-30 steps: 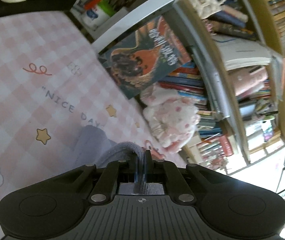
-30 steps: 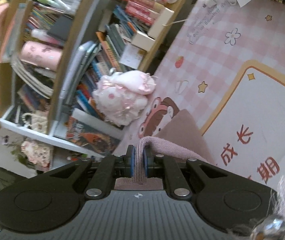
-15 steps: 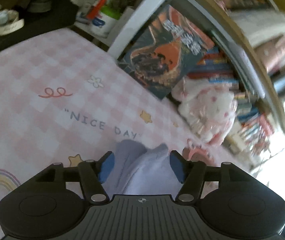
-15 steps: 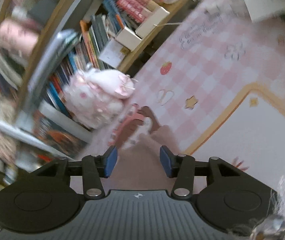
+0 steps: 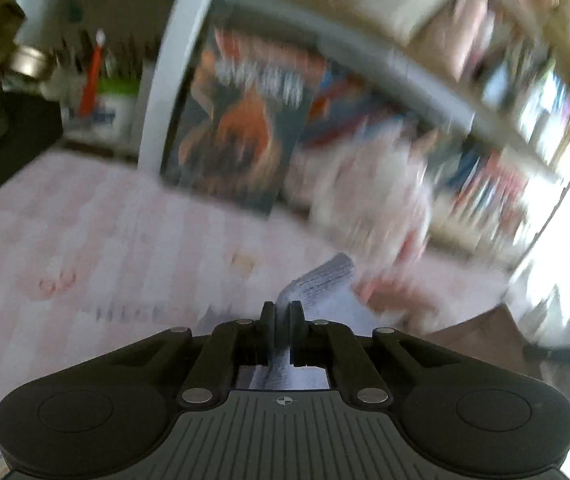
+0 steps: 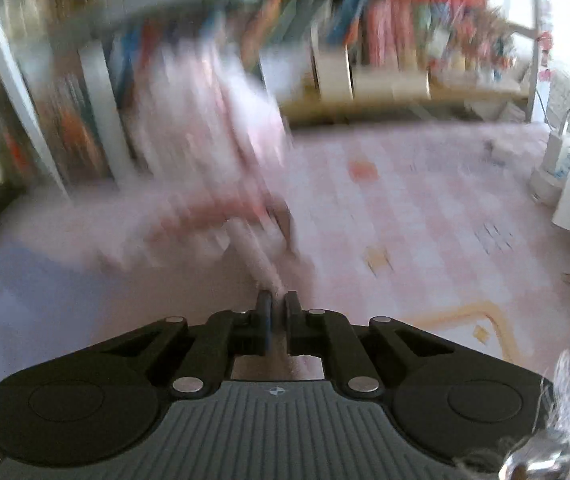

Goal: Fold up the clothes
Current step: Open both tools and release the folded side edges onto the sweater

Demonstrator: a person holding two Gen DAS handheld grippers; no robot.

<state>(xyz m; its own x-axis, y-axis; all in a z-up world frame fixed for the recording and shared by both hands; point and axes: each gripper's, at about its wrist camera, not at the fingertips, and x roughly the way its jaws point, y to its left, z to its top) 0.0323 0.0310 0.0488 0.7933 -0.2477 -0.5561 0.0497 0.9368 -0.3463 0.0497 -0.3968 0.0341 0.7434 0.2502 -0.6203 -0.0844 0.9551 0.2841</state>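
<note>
Both views are motion-blurred. In the left wrist view my left gripper (image 5: 283,312) is shut on a ribbed edge of the pale lilac-grey garment (image 5: 325,276), which rises from between the fingers above the pink checked mat (image 5: 85,240). In the right wrist view my right gripper (image 6: 278,304) is shut on a pinkish fold of the same garment (image 6: 261,260); more of the cloth spreads low at the left (image 6: 45,280).
A bookshelf full of books (image 6: 365,40) stands behind the mat. A pink plush toy (image 5: 373,200) and a dark picture book (image 5: 245,120) lean against it. A white charger and box (image 6: 565,176) sit at the right. A cup of pens (image 5: 97,96) stands far left.
Both grippers were shut on the cloth a second ago, opened half a second ago, and are now shut on the cloth again. Both cameras have swung fast, blurring the views.
</note>
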